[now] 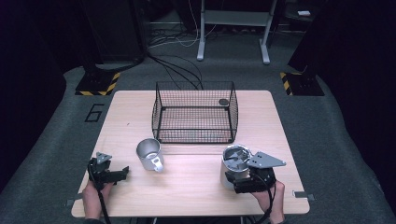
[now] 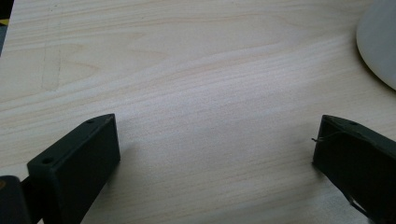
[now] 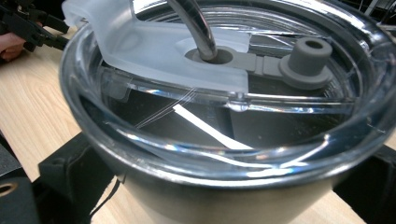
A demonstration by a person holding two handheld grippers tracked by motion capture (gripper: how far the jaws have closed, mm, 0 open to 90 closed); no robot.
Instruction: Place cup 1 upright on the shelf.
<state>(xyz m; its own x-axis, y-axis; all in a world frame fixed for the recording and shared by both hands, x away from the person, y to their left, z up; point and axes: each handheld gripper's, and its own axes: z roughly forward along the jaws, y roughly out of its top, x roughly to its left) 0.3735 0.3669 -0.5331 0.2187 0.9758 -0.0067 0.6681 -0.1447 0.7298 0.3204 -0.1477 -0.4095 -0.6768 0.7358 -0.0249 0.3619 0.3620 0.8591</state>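
Right gripper view: steel tumbler (image 3: 224,196) with clear lid, clamped by right gripper (image 3: 219,186) fingers; left gripper (image 2: 215,154) fingers apart.

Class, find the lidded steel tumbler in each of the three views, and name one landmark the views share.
High view: the lidded steel tumbler stands at lower right on the table, between the jaws of the right hand-held gripper.
Left gripper view: not in it.
Right gripper view: the tumbler's clear lid spans the centre, close up.
Shared landmark: the light wooden table.
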